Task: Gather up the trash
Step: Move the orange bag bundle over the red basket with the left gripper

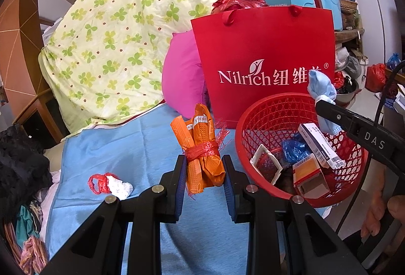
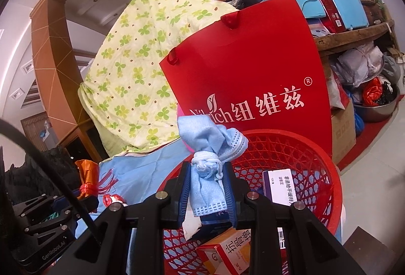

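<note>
An orange wrapped bundle [image 1: 202, 148] tied with red string lies on the blue cloth [image 1: 126, 148]. My left gripper [image 1: 205, 173] is shut on its lower end. The same bundle [image 2: 87, 173] shows at the left of the right wrist view. My right gripper [image 2: 208, 173] is shut on a knotted blue face mask [image 2: 207, 145] and holds it over the red mesh basket [image 2: 329, 173]. From the left wrist view the mask [image 1: 321, 85] hangs above the basket's [image 1: 253, 138] far rim. Several small boxes and a blue crumpled wrapper [image 1: 293, 151] lie inside the basket.
A red-and-white crumpled wrapper [image 1: 108, 183] lies on the cloth left of my left gripper. A red paper bag [image 1: 265, 47] stands behind the basket, with a pink cushion [image 1: 182, 77] and clover-print bedding [image 1: 114, 34] beside it. Cluttered shelves fill the right.
</note>
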A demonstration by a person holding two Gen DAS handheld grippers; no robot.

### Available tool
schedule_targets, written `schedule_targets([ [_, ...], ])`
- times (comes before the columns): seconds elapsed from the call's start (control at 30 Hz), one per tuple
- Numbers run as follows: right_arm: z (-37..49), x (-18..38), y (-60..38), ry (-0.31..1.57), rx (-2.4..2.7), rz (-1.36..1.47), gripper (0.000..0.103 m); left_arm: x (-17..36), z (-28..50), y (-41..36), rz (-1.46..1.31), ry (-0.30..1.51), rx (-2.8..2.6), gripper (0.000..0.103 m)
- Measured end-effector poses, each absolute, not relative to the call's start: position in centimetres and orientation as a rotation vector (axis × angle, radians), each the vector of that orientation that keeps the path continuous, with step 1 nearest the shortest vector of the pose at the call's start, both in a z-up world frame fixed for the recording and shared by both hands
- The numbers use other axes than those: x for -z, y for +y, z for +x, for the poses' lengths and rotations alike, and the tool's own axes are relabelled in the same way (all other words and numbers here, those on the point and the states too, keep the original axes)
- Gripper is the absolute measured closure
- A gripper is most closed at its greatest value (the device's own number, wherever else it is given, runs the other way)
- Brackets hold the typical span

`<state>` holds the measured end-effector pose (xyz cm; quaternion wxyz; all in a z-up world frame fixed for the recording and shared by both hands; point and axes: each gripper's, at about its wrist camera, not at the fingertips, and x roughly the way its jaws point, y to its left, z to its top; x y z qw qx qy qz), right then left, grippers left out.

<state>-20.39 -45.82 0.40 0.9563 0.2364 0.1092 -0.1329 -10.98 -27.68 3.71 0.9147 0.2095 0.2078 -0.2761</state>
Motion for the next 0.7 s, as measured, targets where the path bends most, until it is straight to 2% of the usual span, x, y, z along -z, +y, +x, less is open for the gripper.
schedule_targets([
  [0.7,-21.1,-0.3,-46.3,0.219,0.292,0.517,0.076,-3.3,-11.3,-29.3,0.451,0.44,0.599,0.074],
])
